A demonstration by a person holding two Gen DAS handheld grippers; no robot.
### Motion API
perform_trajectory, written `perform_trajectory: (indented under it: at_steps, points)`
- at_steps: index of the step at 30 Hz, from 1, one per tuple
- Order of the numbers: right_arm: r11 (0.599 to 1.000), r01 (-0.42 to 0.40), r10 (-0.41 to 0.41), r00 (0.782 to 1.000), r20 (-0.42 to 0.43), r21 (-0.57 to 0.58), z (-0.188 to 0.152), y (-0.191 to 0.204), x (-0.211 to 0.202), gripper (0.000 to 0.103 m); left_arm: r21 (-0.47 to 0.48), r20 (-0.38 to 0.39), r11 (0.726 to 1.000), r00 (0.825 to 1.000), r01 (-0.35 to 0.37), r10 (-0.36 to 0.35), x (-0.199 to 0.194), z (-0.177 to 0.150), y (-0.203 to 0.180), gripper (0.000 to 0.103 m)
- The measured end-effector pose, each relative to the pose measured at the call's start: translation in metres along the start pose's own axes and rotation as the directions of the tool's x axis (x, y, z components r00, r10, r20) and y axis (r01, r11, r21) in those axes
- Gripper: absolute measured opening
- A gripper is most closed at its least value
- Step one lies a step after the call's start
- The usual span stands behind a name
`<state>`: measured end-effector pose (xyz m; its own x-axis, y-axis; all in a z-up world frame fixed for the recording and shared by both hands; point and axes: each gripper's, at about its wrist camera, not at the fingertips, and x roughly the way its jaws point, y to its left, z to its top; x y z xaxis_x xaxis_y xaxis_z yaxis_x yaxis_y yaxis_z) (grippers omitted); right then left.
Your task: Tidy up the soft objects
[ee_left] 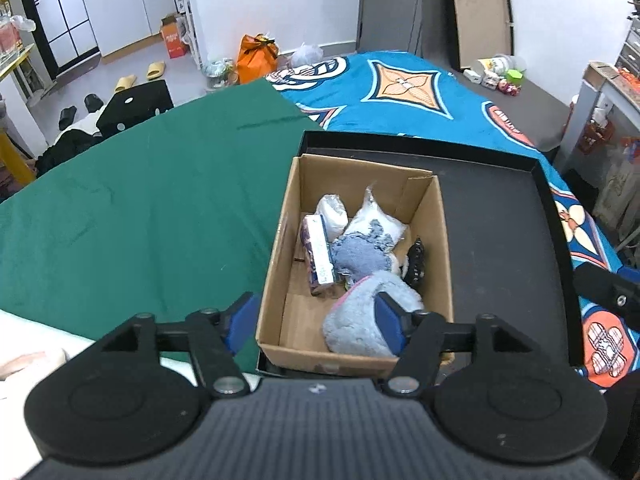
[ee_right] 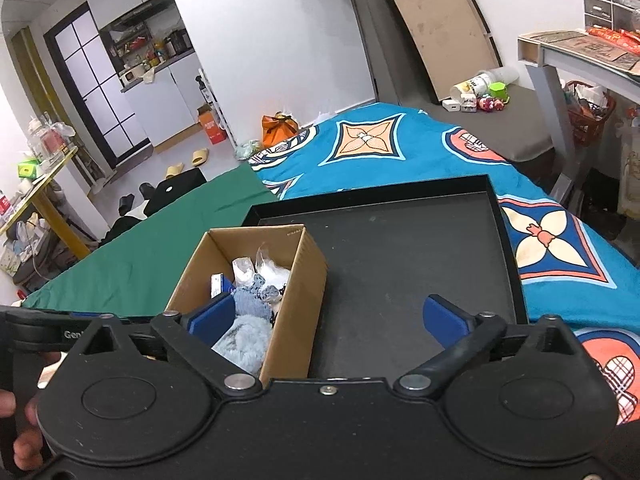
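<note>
Cardboard box (ee_left: 356,264) sits inside the black tray (ee_left: 504,248) to gather soft items; a blue plush (ee_left: 360,316), cloth and packets lie in it. Left gripper (ee_left: 316,320) and right gripper (ee_right: 328,320) both stand apart, holding nothing, clear above.

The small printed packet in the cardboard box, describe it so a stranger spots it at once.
A cardboard box sits in the black tray. Against its left wall lies the packet, beside blue fluffy cloths. It alone is flat, stiff and printed.
</note>
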<state>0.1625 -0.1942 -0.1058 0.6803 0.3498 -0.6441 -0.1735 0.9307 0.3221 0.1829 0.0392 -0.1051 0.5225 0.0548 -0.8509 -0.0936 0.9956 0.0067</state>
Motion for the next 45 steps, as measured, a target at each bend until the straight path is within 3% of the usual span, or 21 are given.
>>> perform_trajectory:
  at_steps: [14,45]
  points:
    - [0.998,0.039,-0.041,0.999,0.036,0.04,-0.028,-0.016,-0.04,0.103,0.031,0.077,0.999,0.996,0.032,-0.034,-0.039,-0.026,-0.012,0.1]
    - [0.997,0.081,-0.081,0.995,0.062,0.013,-0.051,-0.004,-0.128,0.103,0.058,0.198,0.997,0.978,0.058,-0.069,-0.13,-0.081,-0.018,0.1]
